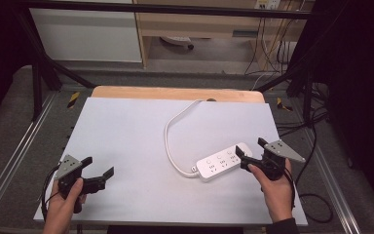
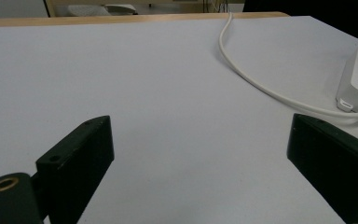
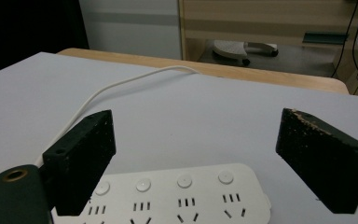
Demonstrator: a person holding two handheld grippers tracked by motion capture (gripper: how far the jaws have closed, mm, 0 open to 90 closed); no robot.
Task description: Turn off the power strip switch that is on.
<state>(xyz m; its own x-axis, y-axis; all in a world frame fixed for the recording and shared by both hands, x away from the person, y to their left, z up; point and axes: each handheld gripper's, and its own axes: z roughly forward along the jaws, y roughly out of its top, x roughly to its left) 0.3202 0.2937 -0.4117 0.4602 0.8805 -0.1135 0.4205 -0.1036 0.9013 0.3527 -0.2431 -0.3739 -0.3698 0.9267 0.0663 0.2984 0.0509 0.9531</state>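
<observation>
Left gripper [image 1: 99, 167]: spread wide and empty, low over the white mat [image 1: 126, 146], well to the left of the power strip [image 1: 224, 161], which is the landmark here.
Cord [image 1: 173, 134]: white, leaves the strip's left end, loops left, then runs to the table's far edge.
Power strip: white, lying flat and angled on the mat, sockets and four round buttons facing up.
Right gripper [image 1: 248, 150]: spread wide and empty, just beside the strip's right end, jaws straddling it from above in the right gripper view.
Step, as I judge it: probably gripping the strip; centre both jaws across its body, clear of the buttons, and close squarely.
</observation>
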